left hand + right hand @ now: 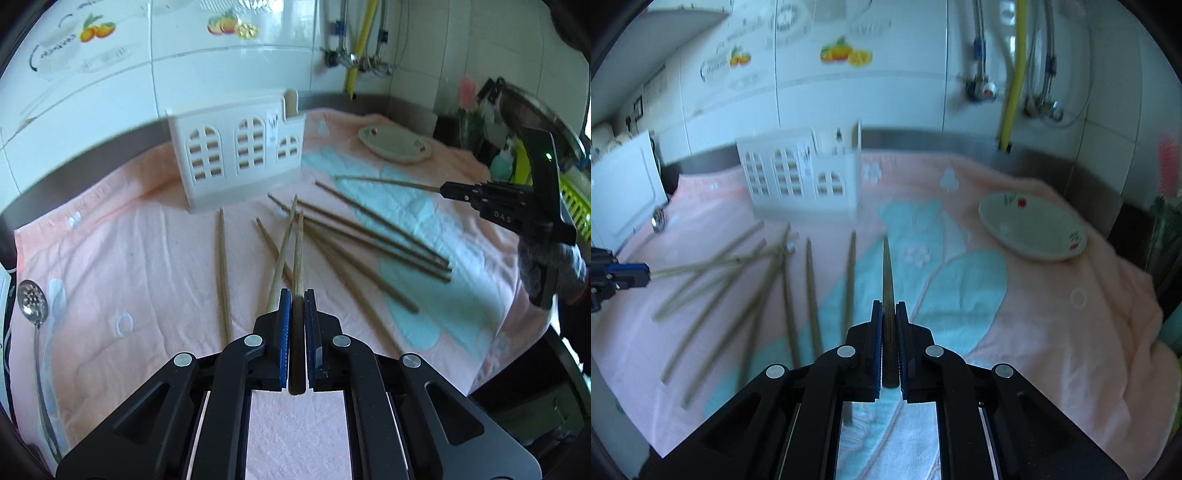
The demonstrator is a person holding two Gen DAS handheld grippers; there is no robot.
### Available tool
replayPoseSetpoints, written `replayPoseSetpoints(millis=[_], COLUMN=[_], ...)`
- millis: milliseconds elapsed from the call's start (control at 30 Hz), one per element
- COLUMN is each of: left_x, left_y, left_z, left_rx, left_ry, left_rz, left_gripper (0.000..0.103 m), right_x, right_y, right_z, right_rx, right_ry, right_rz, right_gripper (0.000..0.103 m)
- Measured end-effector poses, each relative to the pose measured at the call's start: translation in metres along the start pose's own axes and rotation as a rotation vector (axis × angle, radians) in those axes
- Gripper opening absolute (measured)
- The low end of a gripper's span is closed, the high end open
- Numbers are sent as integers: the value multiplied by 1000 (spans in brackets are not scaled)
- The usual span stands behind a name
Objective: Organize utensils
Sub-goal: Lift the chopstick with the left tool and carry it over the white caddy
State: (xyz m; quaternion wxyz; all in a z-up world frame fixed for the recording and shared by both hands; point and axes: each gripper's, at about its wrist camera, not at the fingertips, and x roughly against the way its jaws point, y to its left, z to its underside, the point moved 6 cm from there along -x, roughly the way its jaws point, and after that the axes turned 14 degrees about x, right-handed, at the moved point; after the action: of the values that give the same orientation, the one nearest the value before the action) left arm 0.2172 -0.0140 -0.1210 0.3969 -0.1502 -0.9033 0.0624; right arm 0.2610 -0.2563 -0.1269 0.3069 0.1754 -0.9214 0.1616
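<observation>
My left gripper [297,295] is shut on a brown chopstick [298,251] that points forward, lifted over the pink towel [147,251]. My right gripper [889,306] is shut on another chopstick [887,269]; it also shows in the left wrist view [448,189] at the right, holding its chopstick [384,181] in the air. Several loose chopsticks [369,229] lie scattered on the towel; they also show in the right wrist view [746,284]. A white utensil holder [236,155] with arched cut-outs stands at the back, also in the right wrist view [801,177].
A white floral dish [395,144] sits at the back right on the towel, also in the right wrist view [1030,229]. A slotted metal spoon [33,306] lies at the left edge. Tiled wall and pipes [354,55] stand behind. A dish rack [576,206] is at far right.
</observation>
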Motion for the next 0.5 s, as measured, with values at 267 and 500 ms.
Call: replayPoseSetpoints(millis=[267, 500], left_x=[23, 34], left_y=[-9, -5], left_z=[-31, -62], left_rx=[28, 66], left_ry=[-76, -115], left_rz=[28, 41], left_gripper=[6, 6], right_x=[33, 31], right_y=[5, 10], right_z=[-45, -84], right_rx=[-4, 46], right_ry=[-99, -94], right_rz=[-14, -27], right_gripper=[7, 7])
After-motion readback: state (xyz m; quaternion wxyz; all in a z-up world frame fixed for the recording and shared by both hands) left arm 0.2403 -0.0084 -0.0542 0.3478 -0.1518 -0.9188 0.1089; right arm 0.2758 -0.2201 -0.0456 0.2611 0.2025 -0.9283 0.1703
